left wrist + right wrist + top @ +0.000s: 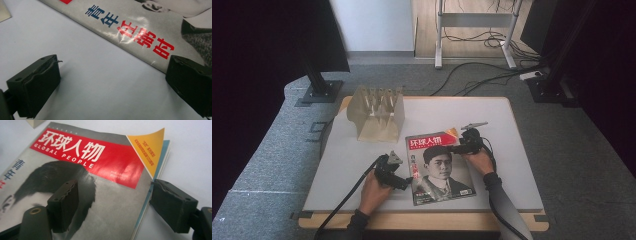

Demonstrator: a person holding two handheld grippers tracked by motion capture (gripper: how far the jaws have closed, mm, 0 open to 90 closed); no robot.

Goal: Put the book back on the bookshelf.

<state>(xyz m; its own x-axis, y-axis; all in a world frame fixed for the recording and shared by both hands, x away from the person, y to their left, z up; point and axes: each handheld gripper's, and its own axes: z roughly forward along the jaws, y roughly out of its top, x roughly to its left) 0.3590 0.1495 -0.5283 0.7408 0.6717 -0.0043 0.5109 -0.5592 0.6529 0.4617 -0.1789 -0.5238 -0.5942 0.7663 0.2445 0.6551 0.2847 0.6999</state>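
A magazine [439,167] with a red title banner and a portrait cover lies flat on the white table top. Its spine edge [130,37] runs across the left gripper view, and its cover [100,195] spreads under the right gripper. My left gripper [404,182] stands open at the magazine's left edge, one jaw over bare table, the other at the cover's edge. Over the right edge my right gripper [457,148] is open too, one jaw above the cover and one beside the page edges. Neither holds anything.
A beige wooden rack [377,112] with upright slots stands at the table's back left. The table top [512,165] has bare room to the right and behind. Stands, cables and dark frames sit on the floor beyond.
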